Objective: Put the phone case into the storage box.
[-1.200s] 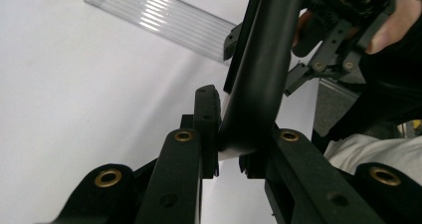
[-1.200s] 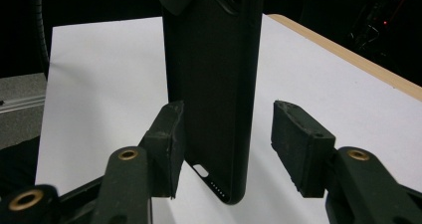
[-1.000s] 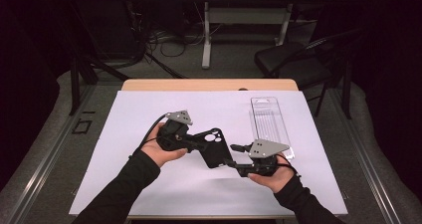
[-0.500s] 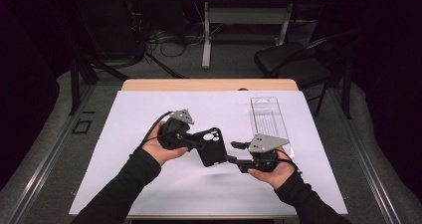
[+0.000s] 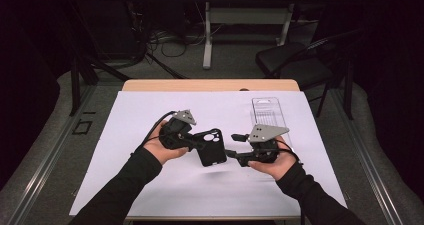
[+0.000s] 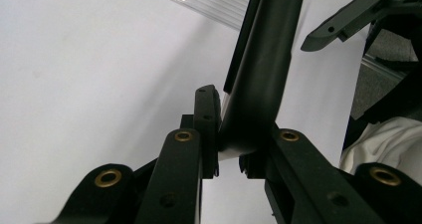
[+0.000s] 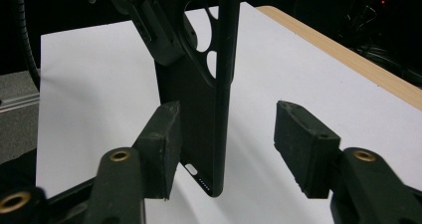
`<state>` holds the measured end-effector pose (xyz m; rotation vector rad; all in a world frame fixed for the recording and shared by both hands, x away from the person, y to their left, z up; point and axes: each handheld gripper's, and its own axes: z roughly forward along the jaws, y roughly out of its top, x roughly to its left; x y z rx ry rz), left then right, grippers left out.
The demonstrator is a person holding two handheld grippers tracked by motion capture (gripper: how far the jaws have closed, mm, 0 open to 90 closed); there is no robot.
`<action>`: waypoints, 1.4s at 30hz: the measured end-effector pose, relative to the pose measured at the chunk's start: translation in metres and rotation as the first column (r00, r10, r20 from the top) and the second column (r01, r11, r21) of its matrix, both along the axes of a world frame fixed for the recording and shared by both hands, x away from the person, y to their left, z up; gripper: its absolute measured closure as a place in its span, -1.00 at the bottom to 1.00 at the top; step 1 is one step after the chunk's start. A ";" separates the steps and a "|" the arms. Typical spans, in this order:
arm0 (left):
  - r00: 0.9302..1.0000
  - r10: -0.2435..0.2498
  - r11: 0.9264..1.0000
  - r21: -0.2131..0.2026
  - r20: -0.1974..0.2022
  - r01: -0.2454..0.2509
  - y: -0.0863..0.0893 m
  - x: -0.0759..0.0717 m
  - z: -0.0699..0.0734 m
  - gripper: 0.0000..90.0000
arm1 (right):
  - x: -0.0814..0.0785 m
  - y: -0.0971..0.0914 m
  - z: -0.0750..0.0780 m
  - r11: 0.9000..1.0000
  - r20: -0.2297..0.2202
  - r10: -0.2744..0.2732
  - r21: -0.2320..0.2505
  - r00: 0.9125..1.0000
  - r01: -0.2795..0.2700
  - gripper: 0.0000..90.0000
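The left gripper (image 5: 200,141) clamps a black phone case (image 5: 210,147) above the white table (image 5: 130,120), apparently steadying it for the right gripper (image 5: 234,152), whose jaws have just been opening around its edge.

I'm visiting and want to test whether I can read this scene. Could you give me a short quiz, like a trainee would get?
1. True or false: the left gripper is clamped on the black phone case.
2. Do the pads of the right gripper press on the case? A) yes, both B) no, they stand apart with the case's edge between them.
3. Fill in: the clear plastic tray lies on the white ____ that covers the table.

Key:
1. True; its jaws pinch one end of the case, held up off the white sheet.
2. B; the jaws have just been opening.
3. Sheet.
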<state>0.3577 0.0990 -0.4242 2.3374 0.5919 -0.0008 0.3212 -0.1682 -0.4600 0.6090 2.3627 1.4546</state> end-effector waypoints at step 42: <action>0.999 -0.041 0.997 0.072 0.013 0.040 -0.017 -0.006 -0.003 0.81 | 0.012 0.011 0.025 0.999 -0.079 0.037 -0.004 0.996 -0.038 0.60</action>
